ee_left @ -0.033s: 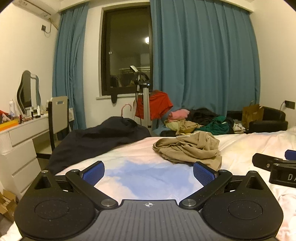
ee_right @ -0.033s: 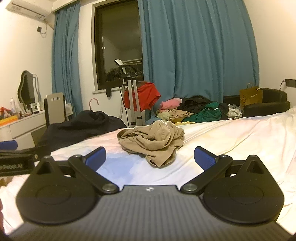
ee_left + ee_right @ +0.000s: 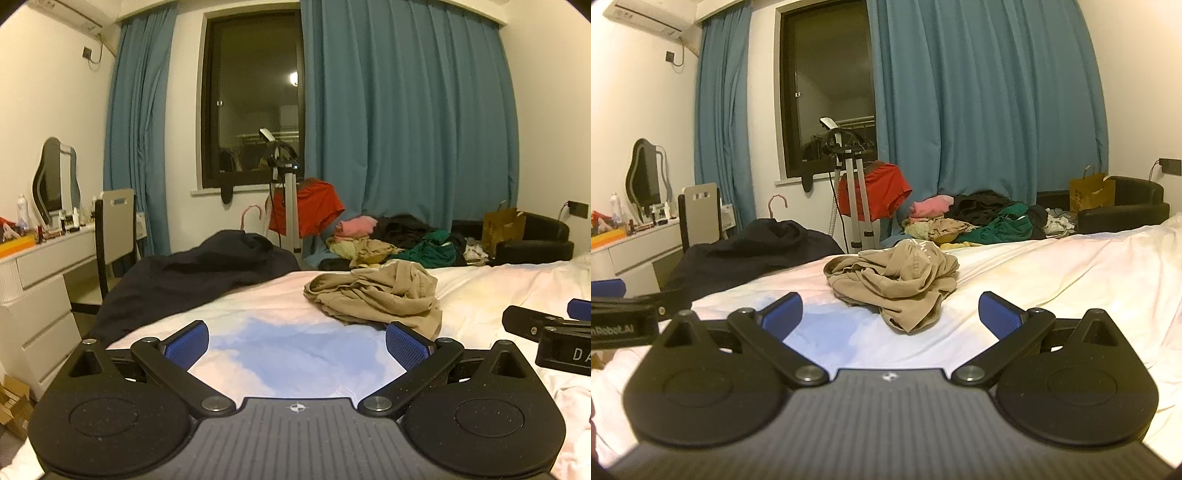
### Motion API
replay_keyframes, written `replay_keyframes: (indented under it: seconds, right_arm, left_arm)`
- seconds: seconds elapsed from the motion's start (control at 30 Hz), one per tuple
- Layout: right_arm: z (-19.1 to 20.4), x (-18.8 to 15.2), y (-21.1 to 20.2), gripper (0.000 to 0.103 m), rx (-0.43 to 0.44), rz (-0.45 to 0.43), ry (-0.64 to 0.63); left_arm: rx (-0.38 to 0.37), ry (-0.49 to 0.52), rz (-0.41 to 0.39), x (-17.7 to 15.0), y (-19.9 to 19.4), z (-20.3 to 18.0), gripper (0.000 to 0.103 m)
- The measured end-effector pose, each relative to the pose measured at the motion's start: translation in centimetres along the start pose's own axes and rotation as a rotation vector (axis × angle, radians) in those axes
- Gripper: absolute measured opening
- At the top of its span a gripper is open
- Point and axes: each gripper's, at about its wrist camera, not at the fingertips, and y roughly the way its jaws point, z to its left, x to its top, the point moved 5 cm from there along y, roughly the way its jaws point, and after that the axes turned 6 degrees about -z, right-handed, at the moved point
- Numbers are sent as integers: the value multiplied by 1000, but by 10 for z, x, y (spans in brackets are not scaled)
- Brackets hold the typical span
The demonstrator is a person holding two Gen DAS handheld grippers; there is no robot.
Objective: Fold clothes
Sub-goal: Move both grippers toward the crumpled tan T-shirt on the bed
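Left wrist view: the left gripper (image 3: 297, 341) sits low over the bed (image 3: 480, 291), its blue-padded fingers (image 3: 186, 343) spread wide with nothing between them. A crumpled tan garment (image 3: 376, 293) lies on the sheet at about 1 o'clock from the gripper, apart from both fingers. A dark garment (image 3: 192, 280) is heaped over the bed's far left edge at 11 o'clock. Part of the right gripper (image 3: 546, 332) enters at 3 o'clock. Beyond the bed, a pile of mixed clothes (image 3: 399, 240) lies beneath the blue curtains (image 3: 406, 129), and a red garment (image 3: 314, 206) hangs on a stand by the window. A white dresser (image 3: 40, 280) stands at 9 o'clock. Right wrist view: the right gripper (image 3: 890, 315) also has its fingers (image 3: 999, 314) held wide apart and grips nothing. The tan garment (image 3: 897, 284) lies at 12 o'clock, just beyond the fingertips, not touching them. The dark garment (image 3: 753, 251) sits at 10 o'clock. The left gripper (image 3: 624, 317) shows at 9 o'clock; how its fingers stand cannot be told from this side.
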Motion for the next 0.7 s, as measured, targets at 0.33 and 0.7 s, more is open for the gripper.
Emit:
replay_keyframes:
  seconds: [0.33, 0.7]
  right_arm:
    - [0, -3, -6, 103, -5, -11, -17]
    - [7, -2, -3, 103, -12, 13, -48]
  left_arm:
    - [-2, -29, 36, 0, 4, -5, 103]
    - [6, -29, 23, -3, -6, 6, 103]
